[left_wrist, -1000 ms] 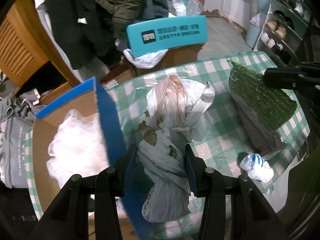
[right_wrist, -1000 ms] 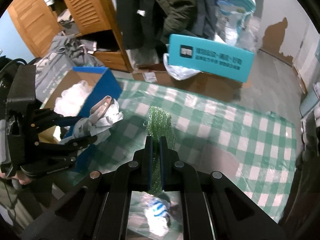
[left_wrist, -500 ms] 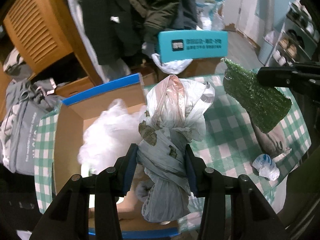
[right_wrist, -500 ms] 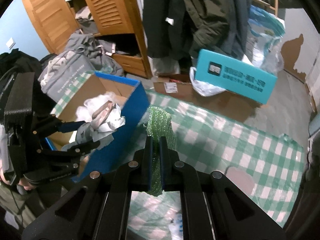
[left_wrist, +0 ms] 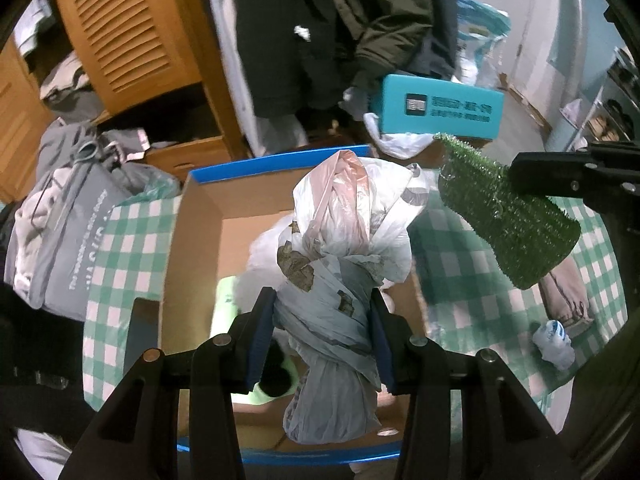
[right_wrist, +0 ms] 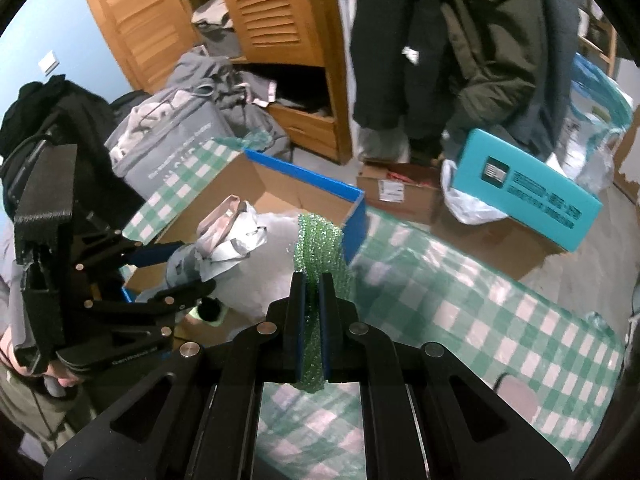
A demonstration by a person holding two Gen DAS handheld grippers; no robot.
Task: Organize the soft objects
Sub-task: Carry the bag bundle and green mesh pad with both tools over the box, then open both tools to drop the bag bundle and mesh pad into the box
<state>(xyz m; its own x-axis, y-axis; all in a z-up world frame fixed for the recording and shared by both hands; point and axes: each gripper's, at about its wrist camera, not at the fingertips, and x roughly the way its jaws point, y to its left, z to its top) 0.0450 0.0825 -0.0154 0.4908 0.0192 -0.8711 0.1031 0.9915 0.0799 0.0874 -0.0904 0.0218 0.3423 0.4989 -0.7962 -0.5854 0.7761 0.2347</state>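
Above the open cardboard box, a knotted bundle of plastic bags is clamped between the blue pads of the left hand-held gripper, its pink and white upper part rising beyond the fingertips and its twisted tail hanging down on the near side. Seen from the right wrist, the same bundle is held out over the box's interior by the left hand-held gripper. Inside the box, white fluffy stuffing and a pale green item with a dark patch are lying on the bottom.

To the right, a strip of green artificial turf is pinched by the right hand-held gripper, whose pads are pressed together on it; in its own view the strip is seen edge-on between the closed pads of that hand-held gripper, close to the box's blue-rimmed right wall.

The box is set on a worktop covered by a green-and-white checked cloth. On the cloth at the right, a beige cloth pouch and a small white-and-blue crumpled item are lying near each other. Farther off, a teal carton, a grey bag, hanging dark coats and a slatted wooden wardrobe are visible.
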